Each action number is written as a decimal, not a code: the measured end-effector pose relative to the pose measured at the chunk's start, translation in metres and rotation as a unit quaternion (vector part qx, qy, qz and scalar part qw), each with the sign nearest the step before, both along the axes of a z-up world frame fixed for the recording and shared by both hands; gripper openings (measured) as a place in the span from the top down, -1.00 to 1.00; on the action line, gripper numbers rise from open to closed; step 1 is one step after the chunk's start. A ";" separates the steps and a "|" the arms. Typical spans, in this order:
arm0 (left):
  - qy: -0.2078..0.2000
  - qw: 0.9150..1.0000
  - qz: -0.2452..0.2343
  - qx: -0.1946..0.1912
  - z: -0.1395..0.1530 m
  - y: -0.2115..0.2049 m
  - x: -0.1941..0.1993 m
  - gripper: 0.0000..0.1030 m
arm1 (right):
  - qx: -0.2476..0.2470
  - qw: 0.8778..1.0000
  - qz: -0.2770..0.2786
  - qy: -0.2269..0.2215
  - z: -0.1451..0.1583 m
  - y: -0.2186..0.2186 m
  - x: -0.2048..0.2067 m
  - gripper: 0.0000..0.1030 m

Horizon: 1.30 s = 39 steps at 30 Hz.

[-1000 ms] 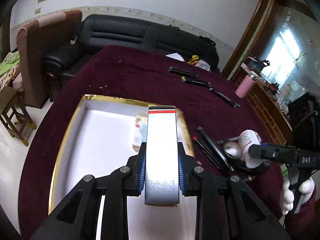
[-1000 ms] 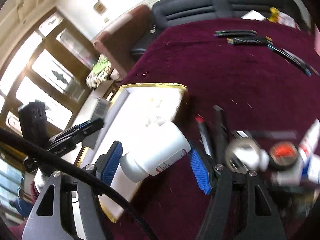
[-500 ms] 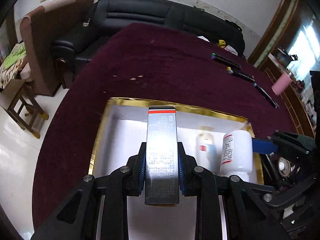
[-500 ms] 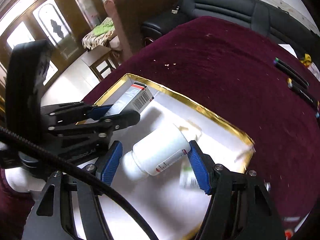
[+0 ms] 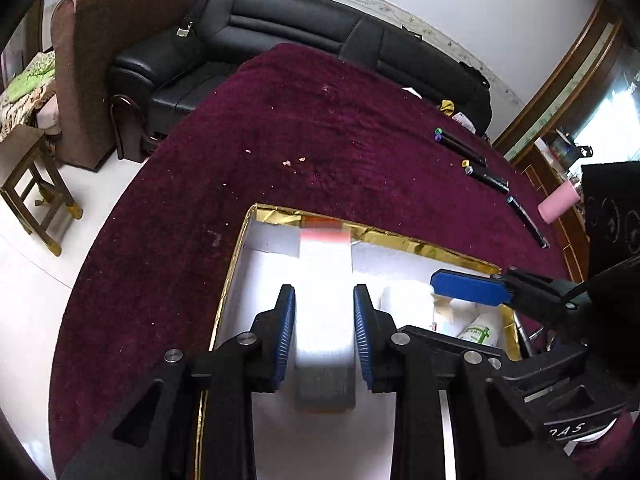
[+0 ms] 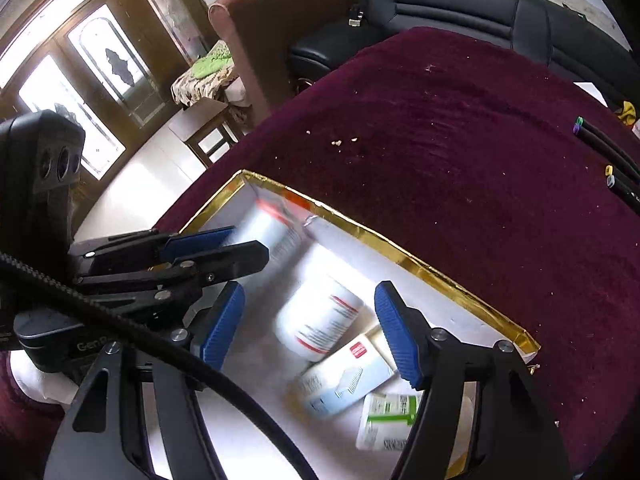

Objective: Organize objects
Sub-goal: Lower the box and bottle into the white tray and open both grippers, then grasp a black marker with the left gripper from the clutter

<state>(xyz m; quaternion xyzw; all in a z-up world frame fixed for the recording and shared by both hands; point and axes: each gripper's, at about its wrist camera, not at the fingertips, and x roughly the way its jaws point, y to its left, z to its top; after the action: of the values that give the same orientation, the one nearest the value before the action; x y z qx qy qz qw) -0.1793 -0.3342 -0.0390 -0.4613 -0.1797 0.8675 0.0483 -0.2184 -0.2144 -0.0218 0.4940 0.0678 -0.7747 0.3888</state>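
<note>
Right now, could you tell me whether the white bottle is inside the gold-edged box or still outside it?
Inside. The white bottle lies tipped on the white floor of the gold-edged box, free between the right tool's open pads.

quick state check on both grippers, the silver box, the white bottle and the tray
left gripper: opening, silver box blurred between its pads
silver box: over the tray
right gripper: open, nothing gripped
white bottle: lying in the tray, loose
gold-rimmed tray: open, holds cartons

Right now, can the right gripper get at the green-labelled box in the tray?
Probably yes: the right gripper hangs over the gold-rimmed tray with its jaws open and empty, and the green-labelled box lies in plain view just beside one finger.
</note>
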 end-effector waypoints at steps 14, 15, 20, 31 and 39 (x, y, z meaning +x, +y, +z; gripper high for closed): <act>0.029 0.999 0.005 0.016 0.043 0.028 0.033 0.27 | -0.069 0.995 -0.059 0.032 0.067 0.083 0.035 -0.35; 0.034 0.999 0.003 0.018 0.047 0.032 0.036 0.27 | -0.076 0.994 -0.067 0.034 0.073 0.095 0.041 -0.35; 0.062 0.997 -0.026 0.035 0.071 0.070 0.066 0.27 | -0.097 0.987 -0.106 0.076 0.098 0.152 0.075 -0.35; 0.077 0.985 -0.143 0.055 0.082 0.203 0.096 0.27 | -0.160 0.908 -0.238 0.305 0.153 0.290 0.210 -1.00; -0.004 0.995 -0.104 0.011 0.028 0.261 0.081 0.27 | -0.166 0.939 -0.290 0.079 0.055 0.339 0.172 -0.87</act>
<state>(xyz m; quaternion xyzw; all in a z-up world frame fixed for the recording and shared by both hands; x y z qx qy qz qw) -0.0981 -0.0732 -0.0110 -0.4805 -0.1401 0.8539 0.1423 -0.0462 0.1246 0.0328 0.3576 -0.1772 -0.8909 0.2168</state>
